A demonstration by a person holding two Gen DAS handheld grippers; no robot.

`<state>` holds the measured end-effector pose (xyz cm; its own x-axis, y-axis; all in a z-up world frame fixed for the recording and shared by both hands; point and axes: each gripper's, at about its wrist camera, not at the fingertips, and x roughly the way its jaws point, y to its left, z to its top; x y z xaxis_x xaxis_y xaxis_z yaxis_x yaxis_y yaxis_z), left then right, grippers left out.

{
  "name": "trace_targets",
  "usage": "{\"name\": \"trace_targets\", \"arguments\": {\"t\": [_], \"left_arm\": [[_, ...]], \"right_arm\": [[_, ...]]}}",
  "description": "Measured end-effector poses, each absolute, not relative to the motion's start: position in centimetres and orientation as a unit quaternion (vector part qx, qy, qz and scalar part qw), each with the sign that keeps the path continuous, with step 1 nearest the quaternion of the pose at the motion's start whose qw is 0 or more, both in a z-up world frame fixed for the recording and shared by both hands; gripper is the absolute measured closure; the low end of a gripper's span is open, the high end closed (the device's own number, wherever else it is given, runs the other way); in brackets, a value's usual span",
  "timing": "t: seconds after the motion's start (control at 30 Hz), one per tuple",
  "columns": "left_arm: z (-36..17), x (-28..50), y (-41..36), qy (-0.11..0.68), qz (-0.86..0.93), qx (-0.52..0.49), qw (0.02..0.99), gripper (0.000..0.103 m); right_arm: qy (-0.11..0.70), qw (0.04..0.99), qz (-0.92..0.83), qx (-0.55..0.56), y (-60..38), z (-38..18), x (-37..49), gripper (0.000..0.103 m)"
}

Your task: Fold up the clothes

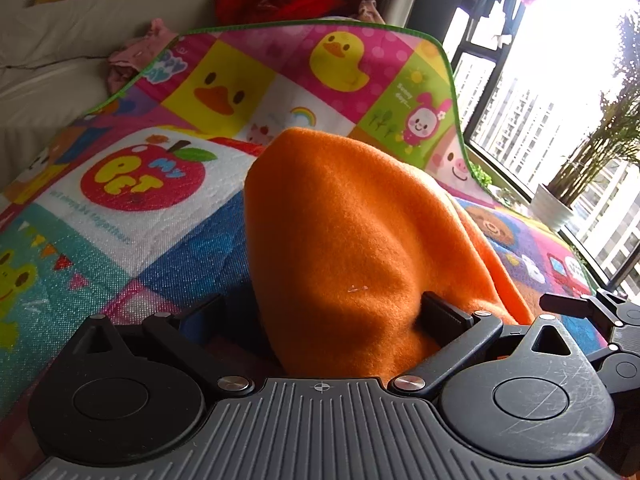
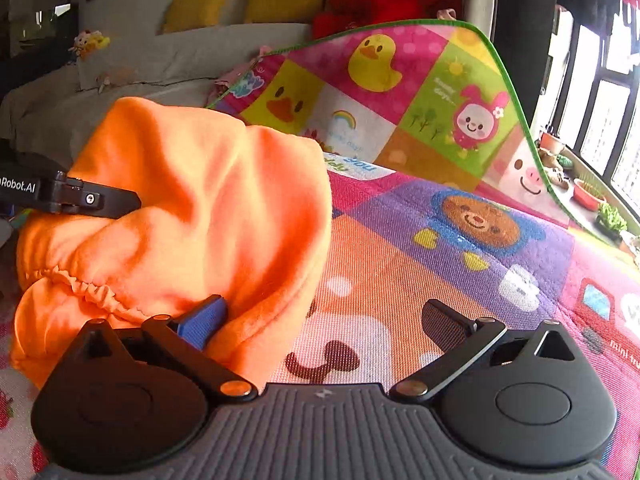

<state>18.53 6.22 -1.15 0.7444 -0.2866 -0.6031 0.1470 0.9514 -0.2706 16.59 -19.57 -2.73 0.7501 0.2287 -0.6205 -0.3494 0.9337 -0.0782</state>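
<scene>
An orange fleece garment (image 2: 192,216) lay bunched in a mound on a bright cartoon play mat (image 2: 460,248), whose far edge curled up against a grey sofa (image 2: 132,64).

The left gripper (image 1: 320,312) sat right against the garment, which filled the space between its fingers and rose in front of the lens. Its right finger (image 1: 444,312) pressed into the fleece; the left finger was buried under cloth. Whether it was clamped on the fabric or only pushed into it could not be told.

The right gripper (image 2: 324,316) had its fingers well apart and held nothing. The garment lay to its left, touching only its blue-padded left finger (image 2: 204,320); bare mat showed between the fingers. An elastic gathered hem (image 2: 80,284) ran along the garment's near-left edge.

The left gripper looked the nearer to the cloth; the right would need to shift left to take a hold.

The garment's type, long axis and far side were hidden by bunching, and its underside could not be seen.
</scene>
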Motion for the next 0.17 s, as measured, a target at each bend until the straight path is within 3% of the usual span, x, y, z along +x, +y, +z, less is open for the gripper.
{"name": "trace_targets", "arguments": {"t": [0.17], "left_arm": [[0.00,18.21,6.33,0.333,-0.116,-0.097,0.931,0.000]], "right_arm": [[0.314,0.931,0.156,-0.103,-19.50,-2.87,16.55,0.000]]}}
